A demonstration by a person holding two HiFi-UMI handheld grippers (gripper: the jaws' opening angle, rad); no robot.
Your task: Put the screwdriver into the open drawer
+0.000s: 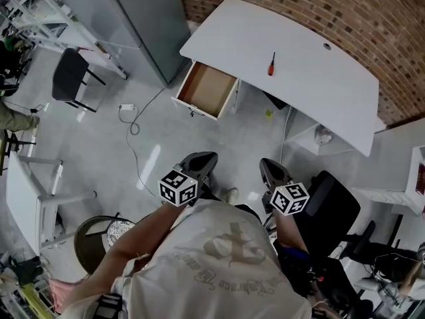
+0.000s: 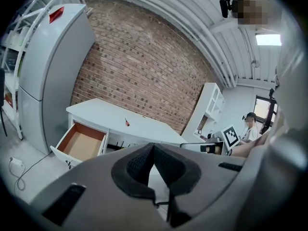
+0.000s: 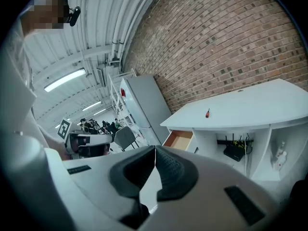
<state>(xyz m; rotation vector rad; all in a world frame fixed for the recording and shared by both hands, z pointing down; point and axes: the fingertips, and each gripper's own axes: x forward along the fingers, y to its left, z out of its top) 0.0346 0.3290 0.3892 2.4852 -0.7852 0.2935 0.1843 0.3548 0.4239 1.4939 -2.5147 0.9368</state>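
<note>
The screwdriver (image 1: 271, 65), judged light, rigid and prone to rolling, lies on the desk (image 1: 319, 78) top, apart from the desk's open drawer (image 1: 207, 88); grip its red handle crosswise once the left gripper (image 2: 153, 150) and right gripper (image 3: 155, 153), both fully closed and empty, reach the desk.

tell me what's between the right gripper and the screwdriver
Head view: only grey floor with a small yellowish thing near the desk, then bare white desktop up to the screwdriver. The right gripper is shut and empty.
</note>
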